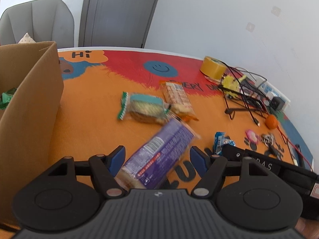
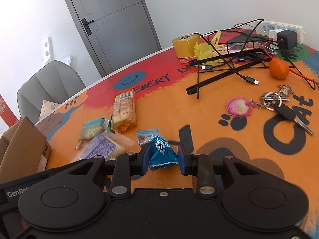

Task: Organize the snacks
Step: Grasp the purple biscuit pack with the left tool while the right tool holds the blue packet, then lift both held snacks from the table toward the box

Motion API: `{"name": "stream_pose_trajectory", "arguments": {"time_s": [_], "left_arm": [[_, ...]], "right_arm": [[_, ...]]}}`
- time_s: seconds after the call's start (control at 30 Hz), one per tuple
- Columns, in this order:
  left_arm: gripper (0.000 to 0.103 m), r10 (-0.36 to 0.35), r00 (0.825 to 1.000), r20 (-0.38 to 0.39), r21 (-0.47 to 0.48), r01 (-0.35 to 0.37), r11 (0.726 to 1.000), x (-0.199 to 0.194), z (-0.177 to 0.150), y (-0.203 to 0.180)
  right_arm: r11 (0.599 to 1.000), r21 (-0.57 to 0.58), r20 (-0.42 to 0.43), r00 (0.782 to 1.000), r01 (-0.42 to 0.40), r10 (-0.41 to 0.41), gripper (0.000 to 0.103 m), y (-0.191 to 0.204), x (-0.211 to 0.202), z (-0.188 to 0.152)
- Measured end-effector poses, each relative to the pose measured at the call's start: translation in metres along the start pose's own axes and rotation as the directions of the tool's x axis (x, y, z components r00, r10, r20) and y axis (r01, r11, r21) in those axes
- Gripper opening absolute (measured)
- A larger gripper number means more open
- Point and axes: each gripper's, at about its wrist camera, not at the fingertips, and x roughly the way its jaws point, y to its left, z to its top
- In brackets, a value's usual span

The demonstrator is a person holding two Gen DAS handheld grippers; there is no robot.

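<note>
The left hand-held gripper has its blue pads spread wide, and a purple snack pack lies tilted between them. The left pad appears to touch the pack's near end, the right pad stands apart from it, and the pack is blurred, so I cannot tell whether it is grasped. A cardboard box stands at the left on the counter, with a green wrapper showing inside it.

The right hand-held gripper is clenched on a small blue snack packet, with both pads pressing its sides. A second light-blue packet lies just beyond it, touching it.

Farther out on the orange counter, a green-ended cake packet lies beside an orange-striped biscuit packet, their ends touching. In the right wrist view the purple pack lies to the left of the blue packet, close to the cake packet and the biscuit packet.

At the far right sit a roll of yellow tape, a tangle of black cables, a black wire stand, a tangerine, a power strip and a bunch of keys with a pink charm. A grey chair and a grey door stand beyond the counter.
</note>
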Motion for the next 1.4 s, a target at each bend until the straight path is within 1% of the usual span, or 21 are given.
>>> {"name": "stream_pose_trajectory", "arguments": {"time_s": [0.1,0.2,0.27,0.3,0.37,0.43,0.47,0.53,0.6,0.63,0.67,0.7,0.73,0.77,0.8,0.87,1.0,1.13,1.4], "left_arm": [[0.071,0.002,1.000,-0.013,0.021,-0.002,1.000,0.000,-0.006,-0.004],[0.071,0.019,0.999,-0.026,0.044,-0.018,0.999,0.004,-0.010,-0.009],[0.068,0.027,0.999,-0.033,0.050,-0.025,0.998,0.008,-0.012,-0.010],[0.065,0.033,0.999,-0.031,0.056,-0.032,0.998,0.009,-0.012,-0.010],[0.060,0.050,0.999,-0.022,0.074,-0.048,0.996,0.011,-0.013,-0.012],[0.047,0.060,0.998,-0.014,0.093,-0.059,0.994,0.012,-0.013,-0.013],[0.044,0.059,0.998,-0.012,0.100,-0.058,0.993,0.012,-0.013,-0.014],[0.035,0.044,0.999,-0.009,0.100,-0.043,0.994,0.012,-0.013,-0.015],[0.033,0.039,0.999,-0.004,0.098,-0.038,0.994,0.012,-0.013,-0.015],[0.032,0.036,0.999,-0.002,0.096,-0.036,0.995,0.011,-0.013,-0.015],[0.031,0.031,1.000,-0.002,0.090,-0.031,0.995,0.010,-0.013,-0.015],[0.031,0.026,1.000,-0.003,0.084,-0.026,0.996,0.009,-0.013,-0.015],[0.030,0.021,1.000,-0.003,0.080,-0.021,0.997,0.008,-0.013,-0.015],[0.030,0.018,1.000,0.000,0.077,-0.018,0.997,0.006,-0.013,-0.016],[0.030,0.017,1.000,0.006,0.076,-0.017,0.997,0.004,-0.012,-0.017],[0.029,0.008,1.000,0.020,0.076,-0.009,0.997,-0.001,-0.012,-0.018],[0.029,-0.011,0.999,0.049,0.075,0.007,0.997,-0.014,-0.009,-0.021],[0.028,-0.025,0.997,0.076,0.074,0.019,0.997,-0.027,-0.006,-0.023],[0.028,-0.018,0.992,0.125,0.047,0.012,0.999,-0.052,0.000,-0.015]], "right_arm": [[1.000,0.000,-0.006,1.000,-0.007,0.007,0.031,-0.002,-0.005,-0.003],[1.000,0.003,-0.007,1.000,-0.015,0.015,0.031,-0.004,-0.008,-0.005],[1.000,0.001,-0.003,1.000,-0.013,0.013,0.032,-0.004,-0.008,-0.004],[1.000,0.001,0.000,1.000,-0.014,0.014,0.033,-0.005,-0.008,-0.004],[1.000,0.000,0.004,1.000,-0.014,0.014,0.040,-0.005,-0.007,-0.003],[1.000,-0.004,0.011,1.000,-0.007,0.007,0.045,-0.006,-0.006,-0.002],[1.000,-0.006,0.012,1.000,-0.005,0.005,0.046,-0.006,-0.005,-0.002],[1.000,-0.006,0.010,1.000,-0.006,0.006,0.046,-0.006,-0.002,-0.002],[1.000,-0.004,0.006,1.000,-0.009,0.009,0.046,-0.007,0.001,-0.003],[1.000,-0.007,0.004,1.000,-0.009,0.009,0.045,-0.007,0.002,-0.004],[1.000,-0.006,0.002,1.000,-0.013,0.013,0.037,-0.007,0.002,-0.004],[1.000,-0.007,0.004,1.000,-0.020,0.020,0.037,-0.007,0.002,-0.005],[1.000,-0.014,0.008,1.000,-0.017,0.017,0.034,-0.007,0.001,-0.005],[1.000,-0.021,0.011,1.000,-0.014,0.014,0.026,-0.006,0.000,-0.006],[1.000,-0.023,0.014,1.000,-0.016,0.016,0.025,-0.005,-0.002,-0.005],[1.000,-0.018,0.021,1.000,-0.023,0.023,0.019,-0.006,-0.007,-0.004],[0.999,-0.020,0.046,0.998,-0.032,0.033,0.013,-0.004,-0.017,-0.001],[0.998,-0.031,0.062,0.997,-0.049,0.051,0.009,0.000,-0.025,0.000],[0.996,-0.029,0.090,0.992,-0.088,0.091,0.006,0.007,-0.041,0.001]]}}
